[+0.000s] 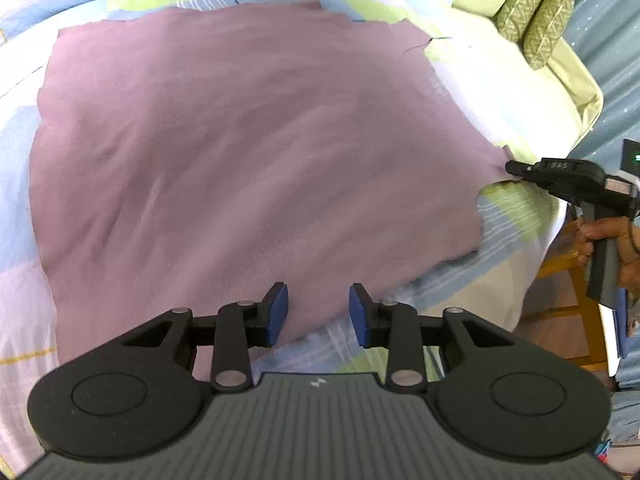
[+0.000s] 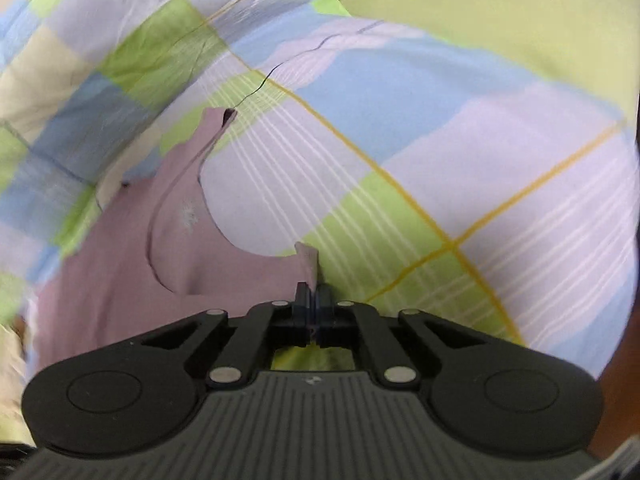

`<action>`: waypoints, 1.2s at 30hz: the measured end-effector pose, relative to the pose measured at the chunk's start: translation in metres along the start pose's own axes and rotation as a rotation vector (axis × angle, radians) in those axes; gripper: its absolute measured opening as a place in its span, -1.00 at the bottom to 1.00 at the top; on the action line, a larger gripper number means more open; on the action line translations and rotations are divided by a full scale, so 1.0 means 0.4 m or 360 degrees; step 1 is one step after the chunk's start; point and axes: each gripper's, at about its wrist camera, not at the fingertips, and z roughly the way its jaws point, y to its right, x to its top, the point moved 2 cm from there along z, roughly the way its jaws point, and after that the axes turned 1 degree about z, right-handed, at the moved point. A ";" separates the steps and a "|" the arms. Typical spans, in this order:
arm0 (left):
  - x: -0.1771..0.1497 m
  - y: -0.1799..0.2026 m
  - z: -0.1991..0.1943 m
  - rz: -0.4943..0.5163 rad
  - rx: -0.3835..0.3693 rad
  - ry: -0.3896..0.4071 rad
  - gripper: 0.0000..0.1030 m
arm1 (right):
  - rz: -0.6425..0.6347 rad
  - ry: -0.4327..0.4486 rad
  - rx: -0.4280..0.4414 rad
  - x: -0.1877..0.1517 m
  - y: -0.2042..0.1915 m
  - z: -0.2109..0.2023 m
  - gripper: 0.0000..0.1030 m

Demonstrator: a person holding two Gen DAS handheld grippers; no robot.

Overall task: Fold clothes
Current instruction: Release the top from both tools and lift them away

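The mauve tank top lies spread across the frame's middle on the checked bedsheet, its shoulder strap pinched in the right gripper for folding, while the left gripper hovers half-open and empty at the lower hem.

Left wrist cam is sitting on the left gripper, looking steeply down and fwd over the mauve garment spread across the checked bedsheet; it's hanging fairly high, so nearly the whole cloth is showing, w/ two green pillows far right. Right wrist cam is riding the right gripper, tilting down less steeply, much closer in, facing the garment's strap edge and the sheet beyond. Both views are sharing the garment and sheet; left cam is also catching the right gripper and the hand at the near right edge.
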 end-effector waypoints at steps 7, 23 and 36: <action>-0.007 0.014 -0.064 0.0299 0.0131 -0.0045 -0.14 | -0.0064 -0.0025 -0.0304 -0.010 -0.067 -0.037 -0.93; 0.009 -0.324 -0.029 0.0993 -0.0162 -0.0310 0.06 | 0.0036 0.0199 -0.0497 -0.602 -0.705 -0.119 -0.48; 0.155 -0.418 -0.304 0.1165 -0.0044 -0.0216 0.21 | 0.0486 0.0324 -0.0732 -0.733 -1.063 -0.382 0.63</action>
